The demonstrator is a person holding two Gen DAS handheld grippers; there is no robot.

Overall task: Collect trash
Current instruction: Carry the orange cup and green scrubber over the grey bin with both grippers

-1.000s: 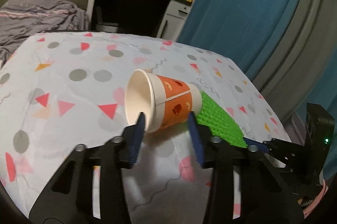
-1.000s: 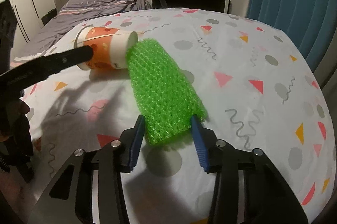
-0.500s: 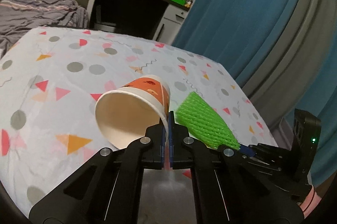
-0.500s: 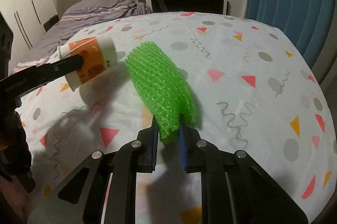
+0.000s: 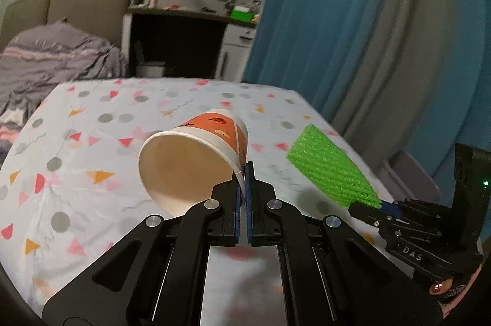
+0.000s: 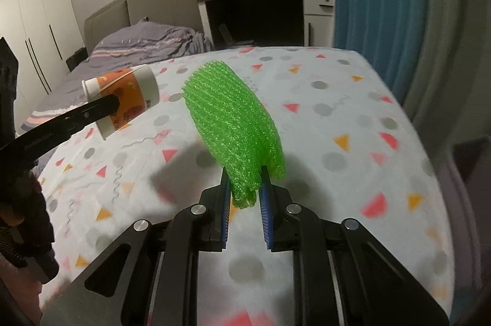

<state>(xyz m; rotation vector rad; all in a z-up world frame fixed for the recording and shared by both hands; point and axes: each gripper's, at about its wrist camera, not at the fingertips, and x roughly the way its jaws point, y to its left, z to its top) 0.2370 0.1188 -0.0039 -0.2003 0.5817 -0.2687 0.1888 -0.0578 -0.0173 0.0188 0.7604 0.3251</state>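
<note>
My left gripper (image 5: 244,172) is shut on the rim of an orange-and-white paper cup (image 5: 196,155) and holds it tilted above the table, its mouth facing the camera. The cup also shows in the right wrist view (image 6: 125,98), clamped by the left gripper's black fingers (image 6: 89,114). My right gripper (image 6: 245,181) is shut on the near end of a green foam net sleeve (image 6: 233,117) and holds it lifted over the table. The sleeve shows at the right of the left wrist view (image 5: 331,169), held by the right gripper (image 5: 368,206).
The table wears a white cloth with coloured triangles and dots (image 5: 92,148). A bed with grey bedding (image 6: 141,46) stands behind it, a dark desk with white drawers (image 6: 276,16) at the back, and blue and grey curtains (image 5: 353,28) on the right.
Both grippers closed on their items, the left on the cup rim and the right on the sleeve's end, and lifted them off the tablecloth. The two items have moved apart.
</note>
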